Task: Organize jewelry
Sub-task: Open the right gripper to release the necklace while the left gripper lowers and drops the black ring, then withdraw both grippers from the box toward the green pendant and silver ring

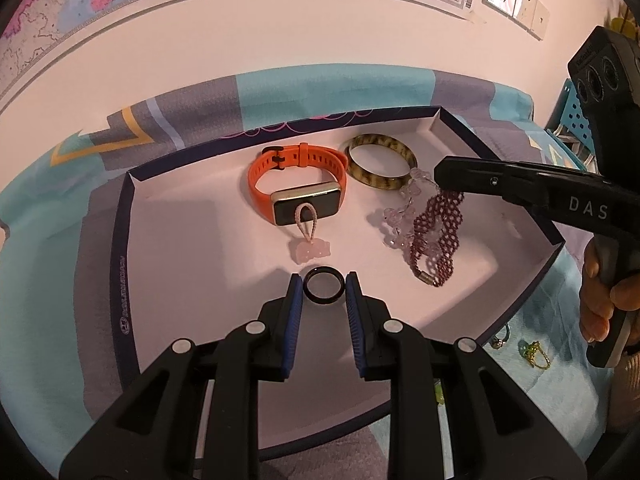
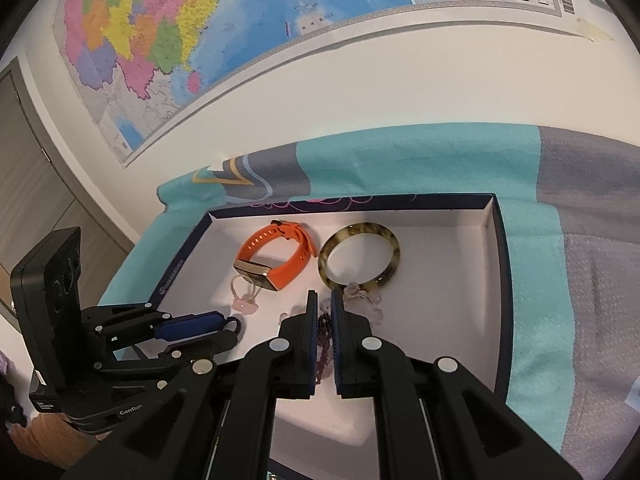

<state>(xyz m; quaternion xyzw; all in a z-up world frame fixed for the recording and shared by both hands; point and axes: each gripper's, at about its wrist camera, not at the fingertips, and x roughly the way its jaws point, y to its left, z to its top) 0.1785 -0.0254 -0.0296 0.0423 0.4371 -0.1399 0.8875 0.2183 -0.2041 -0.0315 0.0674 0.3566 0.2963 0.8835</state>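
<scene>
Setting: wall map (image 2: 168, 32) hanging behind a white-lined box tray (image 1: 132, 216) sitting on a patterned cloth.
Left gripper (image 1: 323, 286): narrowly parted pads pinching a dark ring (image 1: 323, 289) just above the tray floor.
Right gripper (image 2: 325, 304): nearly closed, clamping a dangling garnet beaded bracelet (image 1: 434, 236) beside the mottled bangle (image 2: 360, 256).
Orange smartband (image 1: 298, 184): lying mid-tray.

The tray (image 1: 138, 184) has a white floor and a dark navy rim. Inside it, toward its far wall, lies an orange watch band (image 1: 296, 184) with a gold-edged black face; beside it a bangle (image 1: 380, 162) mottled olive and brown. Nearer the tray's right wall hangs a dark red beaded bracelet (image 1: 436, 236) beside clear crystal beads (image 1: 394, 222). A pale pink charm (image 1: 310, 250) and a black ring (image 1: 323, 285) sit mid-tray. Under the tray spreads a cloth (image 1: 320, 88) in turquoise and grey blocks with yellow chevrons.
</scene>
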